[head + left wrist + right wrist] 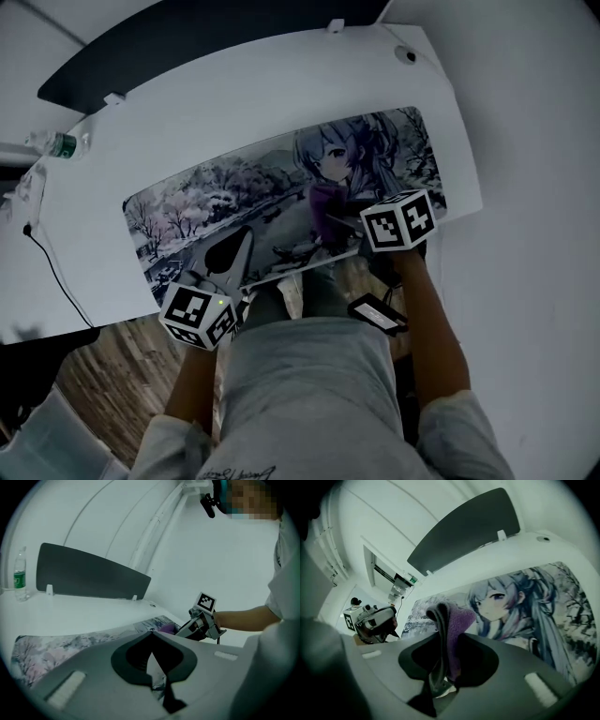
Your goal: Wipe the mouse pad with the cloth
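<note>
1. Purple fleecy cloth, bunched into a thick upright fold with a darker edge beside the pile; right gripper has its jaws closed onto this fold, which stands out past the tips.
2. Head view: cloth sits over the near middle of the mouse pad, just beside the printed figure; cannot tell whether it presses on the surface.
3. Left gripper: jaws together at the tips, nothing between them; it points over the pad's near edge, left part, apart from the right gripper.
4. Mouse pad: long, flat rectangle, matte print of a pale-haired figure and snowy trees; lies flat on the white, smooth bench.
5. Far edge of bench: dark flat panel; clear plastic bottle, green label, at the left corner.
</note>
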Available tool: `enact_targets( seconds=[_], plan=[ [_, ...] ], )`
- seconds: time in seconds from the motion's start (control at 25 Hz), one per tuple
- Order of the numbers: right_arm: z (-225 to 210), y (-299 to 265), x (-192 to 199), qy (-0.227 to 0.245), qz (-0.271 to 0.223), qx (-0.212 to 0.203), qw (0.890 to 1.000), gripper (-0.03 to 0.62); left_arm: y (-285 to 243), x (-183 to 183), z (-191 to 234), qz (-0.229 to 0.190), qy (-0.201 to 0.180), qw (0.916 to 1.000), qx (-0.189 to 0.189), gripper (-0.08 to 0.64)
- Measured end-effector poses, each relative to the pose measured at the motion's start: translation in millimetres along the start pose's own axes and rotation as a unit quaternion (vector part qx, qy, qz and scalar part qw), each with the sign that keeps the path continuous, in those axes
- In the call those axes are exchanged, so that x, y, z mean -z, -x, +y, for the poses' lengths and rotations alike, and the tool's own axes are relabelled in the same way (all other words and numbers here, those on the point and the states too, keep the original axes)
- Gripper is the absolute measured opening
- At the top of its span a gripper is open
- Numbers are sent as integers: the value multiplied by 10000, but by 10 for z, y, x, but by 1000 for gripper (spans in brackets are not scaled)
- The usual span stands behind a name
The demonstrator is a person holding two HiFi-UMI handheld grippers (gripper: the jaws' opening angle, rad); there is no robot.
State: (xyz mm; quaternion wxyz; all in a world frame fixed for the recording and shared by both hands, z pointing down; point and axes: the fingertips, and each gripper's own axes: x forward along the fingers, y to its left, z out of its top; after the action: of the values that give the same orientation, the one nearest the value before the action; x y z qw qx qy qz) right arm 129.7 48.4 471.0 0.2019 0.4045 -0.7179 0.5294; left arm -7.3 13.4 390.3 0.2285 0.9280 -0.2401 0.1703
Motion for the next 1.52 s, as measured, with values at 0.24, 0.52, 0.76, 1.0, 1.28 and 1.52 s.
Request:
enact_targets(
  seconds=[0.24,0.52,0.76,1.0,1.28,1.52],
  plan=[
    [-827,700,203,-231,-129,379,9989,101,-622,-50,-542,71,-121,9995,288,15],
    [-1803,1469,439,-428,-34,965,9944,101,-1066,39,-1011,149,-80,9991,382,15],
    [-2450,1769,562,-428,251,1371,9893,101,-1208,95,-1146,237,-34,9995,223,15],
    [-2748,1680,600,-338,590,1528,9859,101,-1179,166,-1136,331,27,9994,-27,15],
    [-2790,1610,629,-533,585,1241,9891,104,-1211,189,-1197,407,47,9991,-80,15],
    [-2796,1624,623,-483,639,1229,9892,103,-1266,148,-1210,398,24,9992,-51,15]
  ],
)
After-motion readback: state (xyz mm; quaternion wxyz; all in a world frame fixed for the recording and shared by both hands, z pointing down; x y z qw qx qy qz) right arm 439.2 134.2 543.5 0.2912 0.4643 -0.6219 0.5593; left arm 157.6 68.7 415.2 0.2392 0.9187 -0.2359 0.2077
